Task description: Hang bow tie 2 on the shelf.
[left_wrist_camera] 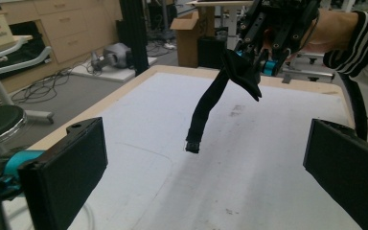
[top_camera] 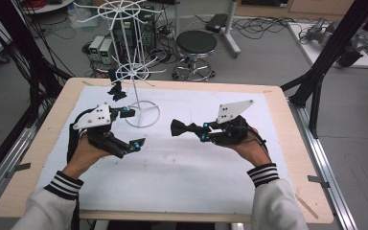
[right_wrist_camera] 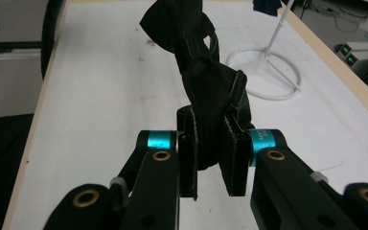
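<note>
High view: the right gripper (top_camera: 204, 132) is clamped on a black bow tie (top_camera: 181, 128) and holds it in the air above the middle of the desk (top_camera: 182, 167), which has a white mat inside a pale wooden edge. The left gripper (top_camera: 132, 128) hangs over the left part of the desk with its jaws spread wide and nothing between them. Just beyond it stands a white wire display rack (top_camera: 133, 72), its ring base resting on the mat; a second dark bow tie (top_camera: 117, 91) hangs from one of the lower arms.

In the right gripper view the two pads press tight on the bow tie's folded cloth (right_wrist_camera: 211, 96), which bunches up above the jaws.

In the left gripper view the bow tie's strap (left_wrist_camera: 206, 115) dangles from the right gripper (left_wrist_camera: 254, 60), its end clear of the desk.
</note>
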